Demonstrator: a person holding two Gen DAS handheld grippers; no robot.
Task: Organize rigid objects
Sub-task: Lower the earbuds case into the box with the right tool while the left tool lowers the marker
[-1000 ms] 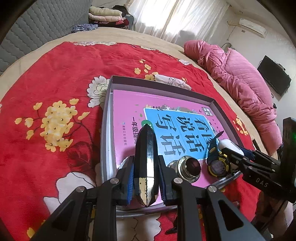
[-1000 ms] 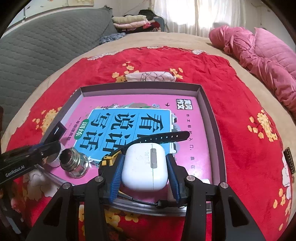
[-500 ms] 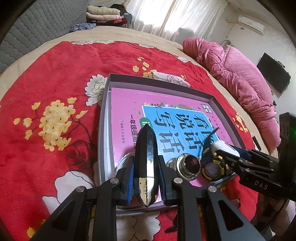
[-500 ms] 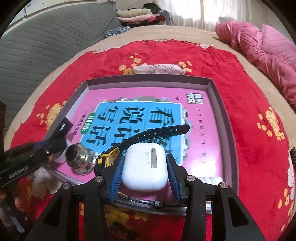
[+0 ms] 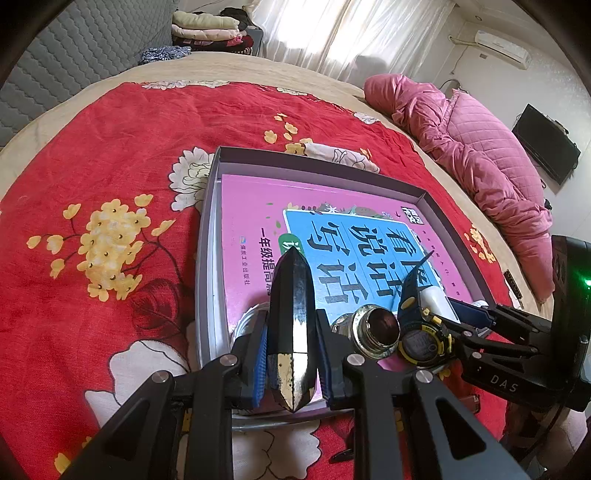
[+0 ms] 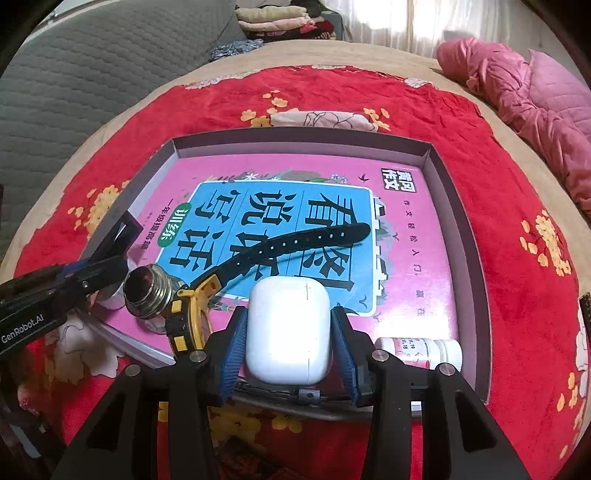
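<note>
My left gripper [image 5: 291,354] is shut on a dark pointed faceted block [image 5: 293,325], held over the near left corner of a shallow grey box [image 5: 210,221]. My right gripper [image 6: 288,336] is shut on a white earbud case [image 6: 288,328], over the box's near edge [image 6: 480,295]. A pink and blue book [image 6: 303,206] fills the box. On it lie a metal threaded cap [image 6: 147,291] and a black and yellow watch [image 6: 229,273]. Both also show in the left wrist view, cap [image 5: 376,328] and watch [image 5: 421,339].
A small white pill bottle [image 6: 421,352] lies in the box's near right corner. The box sits on a red flowered blanket [image 5: 110,166] on a bed. A pink quilt [image 5: 480,147] lies at the right, folded clothes [image 5: 210,27] at the back.
Both grippers have risen a little and tilted down toward the box, each keeping its object. The pill bottle has come into the right wrist view.
</note>
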